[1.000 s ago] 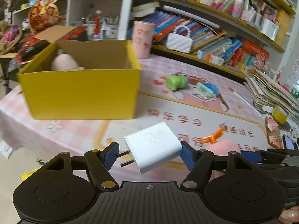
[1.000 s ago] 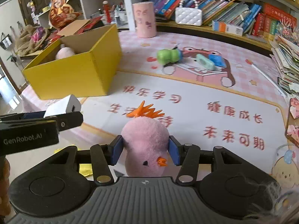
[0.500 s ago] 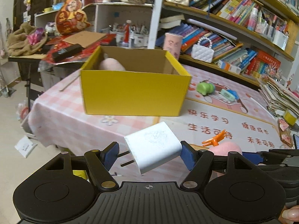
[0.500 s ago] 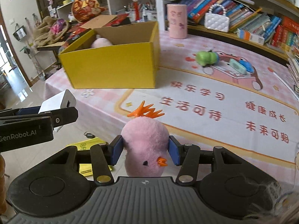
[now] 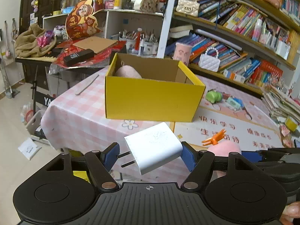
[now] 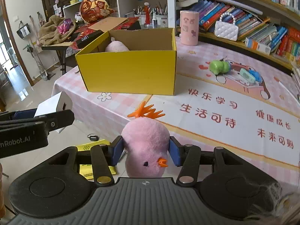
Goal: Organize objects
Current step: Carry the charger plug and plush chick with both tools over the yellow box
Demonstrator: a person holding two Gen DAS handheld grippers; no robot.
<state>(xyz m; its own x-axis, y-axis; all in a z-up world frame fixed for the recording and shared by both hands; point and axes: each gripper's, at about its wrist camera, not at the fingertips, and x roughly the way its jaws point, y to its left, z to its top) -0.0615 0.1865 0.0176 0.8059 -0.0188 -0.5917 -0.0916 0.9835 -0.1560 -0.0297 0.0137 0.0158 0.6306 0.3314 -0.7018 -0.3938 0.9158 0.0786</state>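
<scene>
My left gripper (image 5: 150, 156) is shut on a white charger plug (image 5: 152, 147), prongs pointing left, held in front of the table's near edge. My right gripper (image 6: 145, 151) is shut on a pink plush chick (image 6: 145, 144) with an orange crest. The chick also shows at the right in the left wrist view (image 5: 224, 147). The charger shows at the left in the right wrist view (image 6: 53, 104). An open yellow cardboard box (image 5: 151, 101), also seen from the right wrist (image 6: 131, 73), stands on the pink tablecloth with a pink plush (image 5: 127, 72) inside.
A green toy (image 6: 219, 67) and a teal and blue item (image 6: 250, 75) lie on the mat right of the box. A pink cup (image 6: 189, 27) and a white purse (image 6: 226, 30) stand behind. Bookshelves (image 5: 243, 43) line the back. A book stack (image 5: 281, 103) sits right. Yellow packets (image 6: 90, 158) lie on the floor.
Both grippers have drawn back and up from the table with their objects still held. The box now looks farther away and the floor shows.
</scene>
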